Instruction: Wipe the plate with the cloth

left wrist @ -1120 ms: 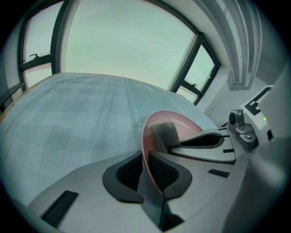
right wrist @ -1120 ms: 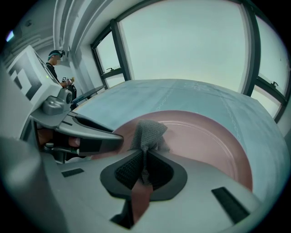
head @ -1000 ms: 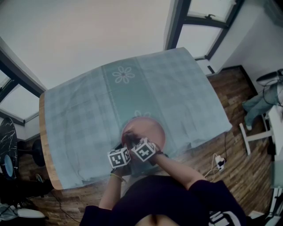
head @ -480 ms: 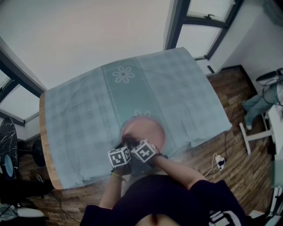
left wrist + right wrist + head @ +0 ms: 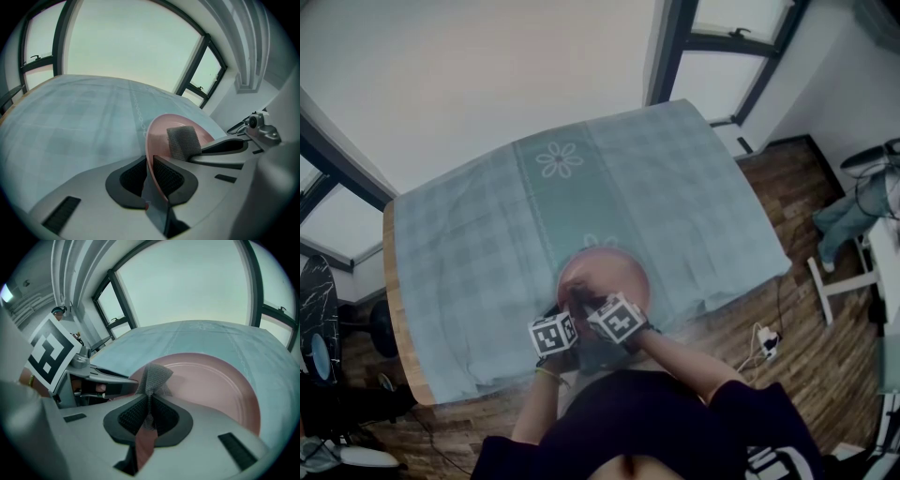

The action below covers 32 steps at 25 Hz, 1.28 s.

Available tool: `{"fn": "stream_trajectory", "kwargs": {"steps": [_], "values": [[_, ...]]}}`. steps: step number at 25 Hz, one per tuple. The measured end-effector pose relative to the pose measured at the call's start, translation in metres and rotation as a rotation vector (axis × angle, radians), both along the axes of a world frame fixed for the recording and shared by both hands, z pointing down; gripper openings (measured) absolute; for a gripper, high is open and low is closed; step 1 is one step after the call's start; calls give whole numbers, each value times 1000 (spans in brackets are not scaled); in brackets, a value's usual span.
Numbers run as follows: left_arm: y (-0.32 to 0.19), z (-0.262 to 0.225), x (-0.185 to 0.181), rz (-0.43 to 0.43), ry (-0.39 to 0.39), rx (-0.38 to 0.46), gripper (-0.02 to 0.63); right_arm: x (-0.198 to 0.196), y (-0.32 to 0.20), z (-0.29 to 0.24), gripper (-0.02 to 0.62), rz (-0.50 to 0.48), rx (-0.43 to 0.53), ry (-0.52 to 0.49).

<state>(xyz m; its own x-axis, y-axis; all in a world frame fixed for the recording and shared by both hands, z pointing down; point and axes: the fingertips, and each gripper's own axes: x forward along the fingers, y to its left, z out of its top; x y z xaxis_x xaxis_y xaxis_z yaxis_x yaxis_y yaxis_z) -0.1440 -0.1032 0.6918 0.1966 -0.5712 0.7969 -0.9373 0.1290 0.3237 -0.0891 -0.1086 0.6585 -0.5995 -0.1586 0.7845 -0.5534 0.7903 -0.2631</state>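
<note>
Pink plate (image 5: 161, 133) looks stiff, slippery: my left gripper (image 5: 149, 174) clamps its rim, right gripper (image 5: 149, 414) pinches the limp cloth (image 5: 155, 375).

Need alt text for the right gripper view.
The right gripper pinches a grey cloth at the near rim of a pink plate. The left gripper, with its marker cube, meets the plate's rim from the left; a checked tablecloth and windows lie behind.
</note>
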Motion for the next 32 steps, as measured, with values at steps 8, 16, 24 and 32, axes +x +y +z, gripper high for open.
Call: {"fn": "stream_trajectory", "kwargs": {"steps": [8,16,24,32], "values": [[1,1,-1,1,1,-1,55,29,-39,-10,32,45,65,46],[0,1,0,3,3,-3,55,61,-71,3,32,73,98,134],[0,1,0,5,3,-7,55,87,-93,18,32,117,123,250],[0,1,-1,6,4,-5,56,91,-93,27,32,91,129,343]]}}
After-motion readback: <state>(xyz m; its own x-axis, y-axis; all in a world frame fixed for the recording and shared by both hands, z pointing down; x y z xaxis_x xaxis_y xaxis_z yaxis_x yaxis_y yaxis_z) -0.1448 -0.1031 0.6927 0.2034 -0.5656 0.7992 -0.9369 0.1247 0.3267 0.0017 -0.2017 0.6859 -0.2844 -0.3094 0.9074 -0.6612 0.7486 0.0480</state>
